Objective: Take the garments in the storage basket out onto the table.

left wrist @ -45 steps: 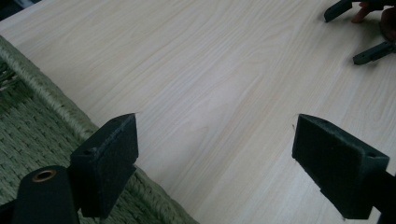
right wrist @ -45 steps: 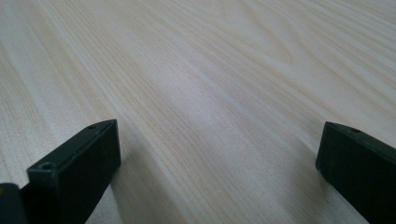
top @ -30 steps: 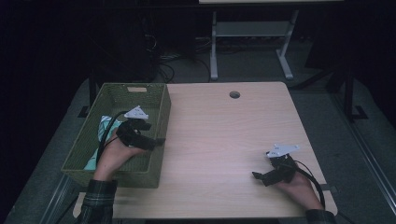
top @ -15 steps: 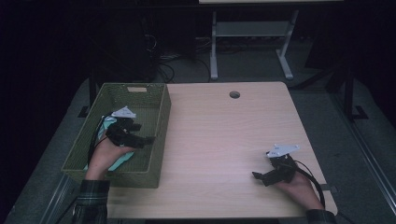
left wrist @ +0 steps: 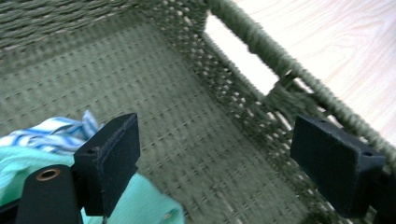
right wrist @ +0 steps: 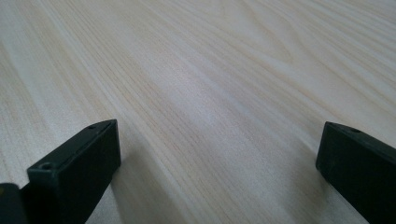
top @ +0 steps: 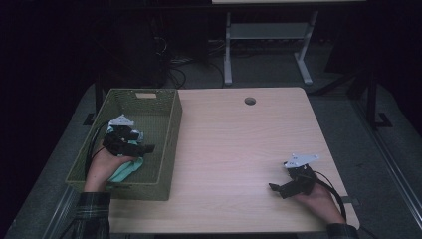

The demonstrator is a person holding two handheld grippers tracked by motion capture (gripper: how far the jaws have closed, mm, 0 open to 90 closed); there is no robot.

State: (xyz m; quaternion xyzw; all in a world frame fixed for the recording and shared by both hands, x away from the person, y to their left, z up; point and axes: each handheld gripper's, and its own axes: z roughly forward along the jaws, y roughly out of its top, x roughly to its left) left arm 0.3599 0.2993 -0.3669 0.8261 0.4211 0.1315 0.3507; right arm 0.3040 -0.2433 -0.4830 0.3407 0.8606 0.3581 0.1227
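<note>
Two tongs are at work over a pale wooden surface (top: 239, 149) in a dark room, cables and a white frame on the floor beyond it. Left tongs (top: 144, 148), spread and pinching nothing, hang inside the green woven basket (top: 171, 129) at the surface's left edge, just above its cloth (top: 125, 169). Right tongs (top: 272, 187), spread too, rest well apart from the basket.

Mint-green cloth (top: 125, 169), crumpled, lies on the floor of the woven green basket (top: 169, 130), a blue-striped white cloth (left wrist: 56, 133) bunched against it.
</note>
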